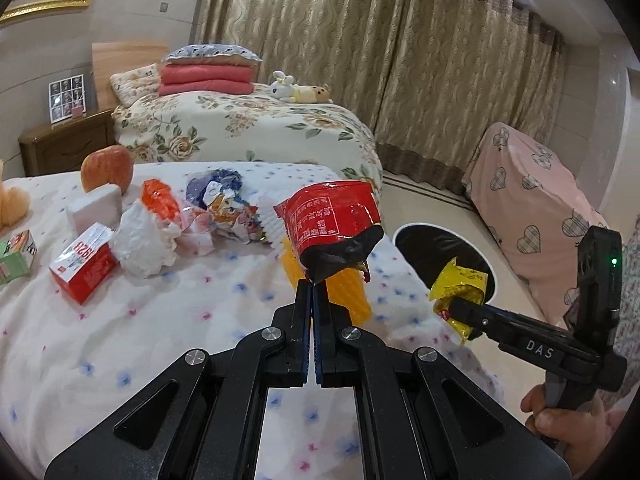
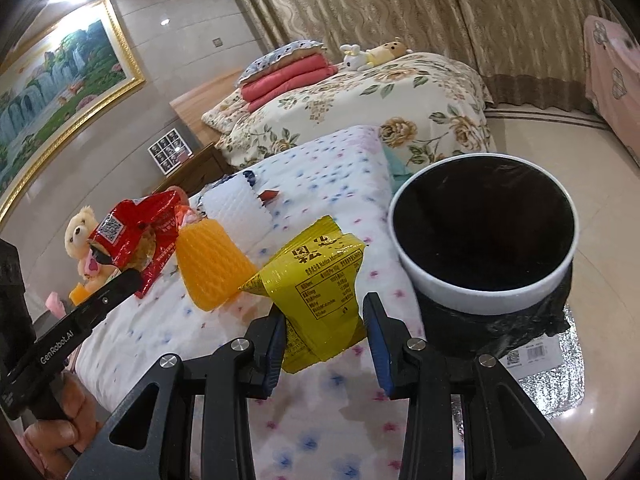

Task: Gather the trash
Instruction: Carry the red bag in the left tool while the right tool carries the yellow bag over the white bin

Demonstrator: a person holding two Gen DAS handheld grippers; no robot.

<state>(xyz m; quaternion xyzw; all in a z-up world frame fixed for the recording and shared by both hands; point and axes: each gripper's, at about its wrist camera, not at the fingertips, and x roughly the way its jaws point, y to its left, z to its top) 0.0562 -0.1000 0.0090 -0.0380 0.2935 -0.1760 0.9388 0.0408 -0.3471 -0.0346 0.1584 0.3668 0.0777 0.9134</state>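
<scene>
Pinching red wrapper [image 1: 332,228], left gripper [image 1: 311,286] shut tight at frame centre. Right gripper [image 2: 326,320] jaws parted (yellow wrapper [image 2: 320,280] touching only left pad, hold uncertain). Bin [image 2: 484,236] upper right, nearer right gripper.

A red wrapper [image 1: 332,224] with white print and a dark crumpled lower end hangs at the centre of the left wrist frame, pinched by its bottom edge. A yellow wrapper [image 2: 320,296] with black print, creased and torn open, sits at the centre of the right wrist frame, touching one side pad only. A white-rimmed bin [image 2: 484,236] lined with a black bag stands on the floor at right of that frame. At left centre of the left wrist frame lie crumpled white paper [image 1: 140,244], an orange wrapper [image 1: 160,200] and a blue cartoon wrapper [image 1: 224,200].
</scene>
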